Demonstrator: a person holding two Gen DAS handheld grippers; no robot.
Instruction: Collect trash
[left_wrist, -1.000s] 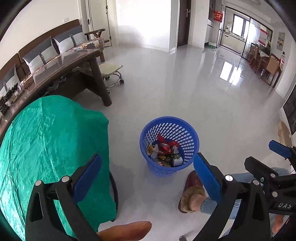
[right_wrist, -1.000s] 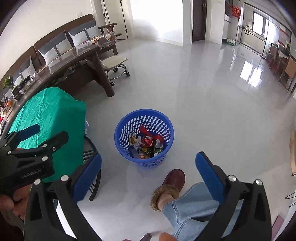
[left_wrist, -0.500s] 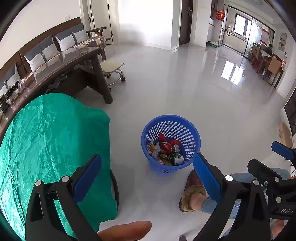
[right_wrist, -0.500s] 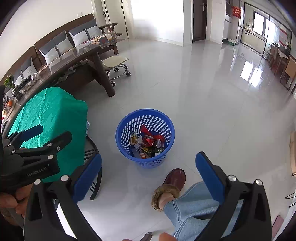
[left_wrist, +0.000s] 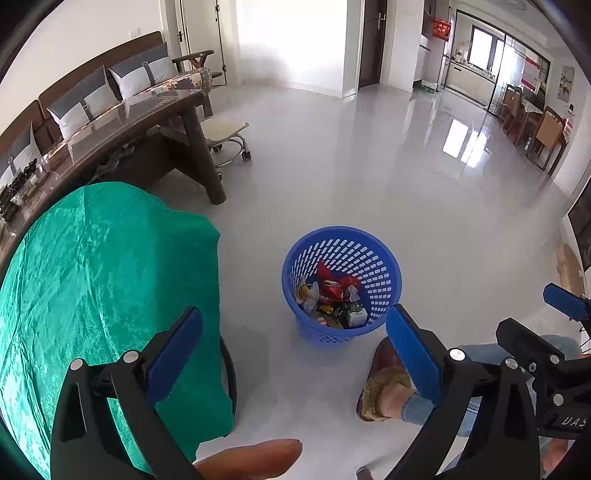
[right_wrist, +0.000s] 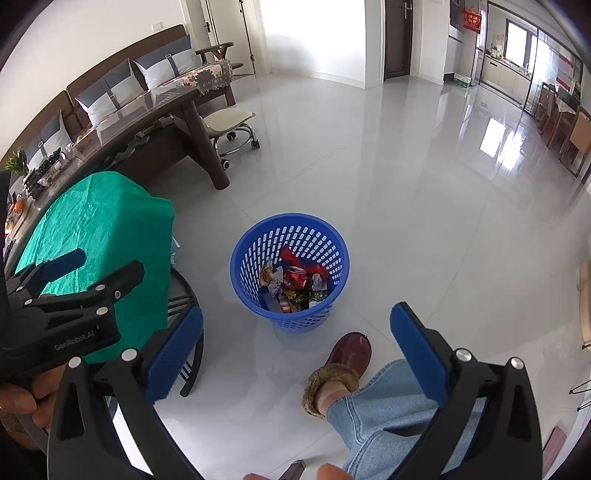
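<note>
You stand on a glossy grey tile floor (right_wrist: 388, 177) in a wide living room. The blue mesh wastebasket (right_wrist: 290, 271) sits on it just ahead of your slippered foot (right_wrist: 338, 369), holding the trash (right_wrist: 295, 282): a red can and wrappers. Your left gripper (left_wrist: 293, 350) and right gripper (right_wrist: 295, 345) both gape wide, holding nothing. A green-draped table (left_wrist: 99, 288) stands left of the basket, a curved wooden desk (right_wrist: 147, 122) and stool (right_wrist: 229, 123) beyond.

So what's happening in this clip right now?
A person holds a gripper in each hand above a blue basket on the floor, already filled with wrappers and a red can. The left gripper and right gripper are both open and empty. A green cloth covers the table beside them.
</note>
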